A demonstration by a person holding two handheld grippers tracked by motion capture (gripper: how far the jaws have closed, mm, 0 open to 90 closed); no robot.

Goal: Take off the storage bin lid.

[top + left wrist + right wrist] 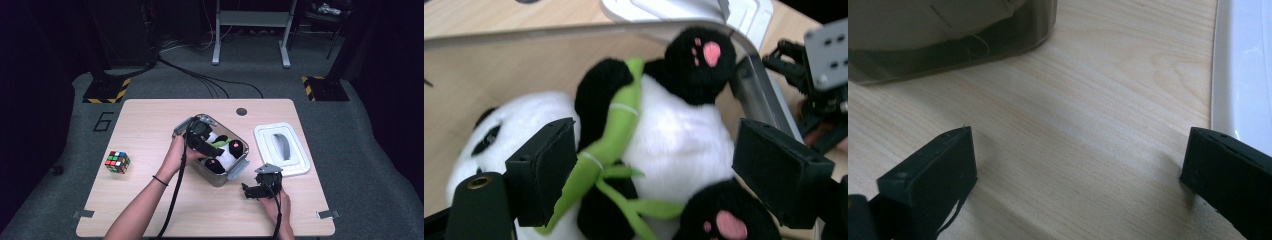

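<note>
Jaws of your left gripper (651, 170) spread wide, straddling panda plush (674, 130) without clamping; plush lies inside clear container (239, 170). Your right gripper (1078, 175) agape, empty, over bare table (1088, 100) beside white lid (295, 150).

My left gripper (204, 138) reaches forward from an outstretched forearm, its jaws spread wide and angled downward. My right gripper (259, 188) sits low and nearer my body, jaws likewise parted and holding nothing.
</note>
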